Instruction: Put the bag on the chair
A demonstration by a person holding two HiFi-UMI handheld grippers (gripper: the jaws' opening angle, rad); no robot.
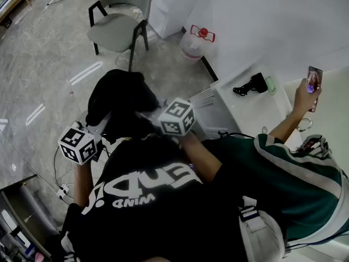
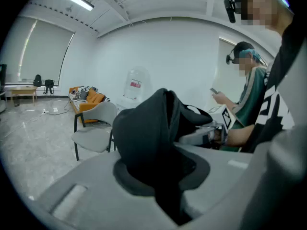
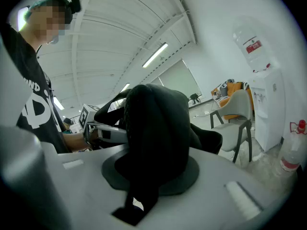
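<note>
A black bag (image 1: 119,98) hangs in the air in front of me, held from both sides. My left gripper (image 1: 104,123) is shut on its left part, and in the left gripper view the black fabric (image 2: 146,133) is pinched between the jaws. My right gripper (image 1: 151,113) is shut on the bag's right part, where the cloth (image 3: 156,128) bulges up out of the closed jaws. The grey chair (image 1: 115,27) with black legs stands on the floor beyond the bag, its seat bare. It also shows as the chair (image 2: 93,128) and the chair (image 3: 236,123).
A white water dispenser (image 1: 169,4) stands right of the chair, with a water bottle (image 1: 193,45) on the floor beside it. A white table (image 1: 248,108) carries a black device (image 1: 251,84). A person in a green jacket (image 1: 305,168) stands close at my right, holding a phone (image 1: 313,83).
</note>
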